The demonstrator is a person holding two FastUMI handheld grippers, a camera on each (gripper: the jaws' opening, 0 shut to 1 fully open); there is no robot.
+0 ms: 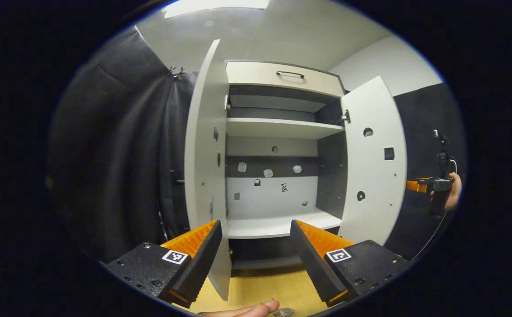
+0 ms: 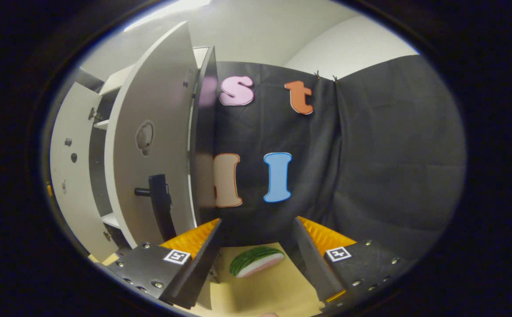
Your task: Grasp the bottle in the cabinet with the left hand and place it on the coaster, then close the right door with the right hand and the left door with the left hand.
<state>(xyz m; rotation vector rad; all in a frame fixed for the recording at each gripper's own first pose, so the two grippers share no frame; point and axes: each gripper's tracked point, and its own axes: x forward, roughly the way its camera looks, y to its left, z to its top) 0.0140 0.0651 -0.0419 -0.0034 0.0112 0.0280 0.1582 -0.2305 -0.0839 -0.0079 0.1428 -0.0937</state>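
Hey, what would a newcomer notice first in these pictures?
The white cabinet stands straight ahead in the left gripper view, both doors swung wide and its shelves bare. In the right gripper view, the right door with its dark handle looms left, and a watermelon slice lies between the open right tongs.

Yellow tabletop [image 1: 278, 288] carries white cabinet [image 1: 278, 145], shelves bare. Watermelon-slice piece [image 2: 256, 260] lies flat on tabletop, near cabinet's right door [image 2: 150, 145].
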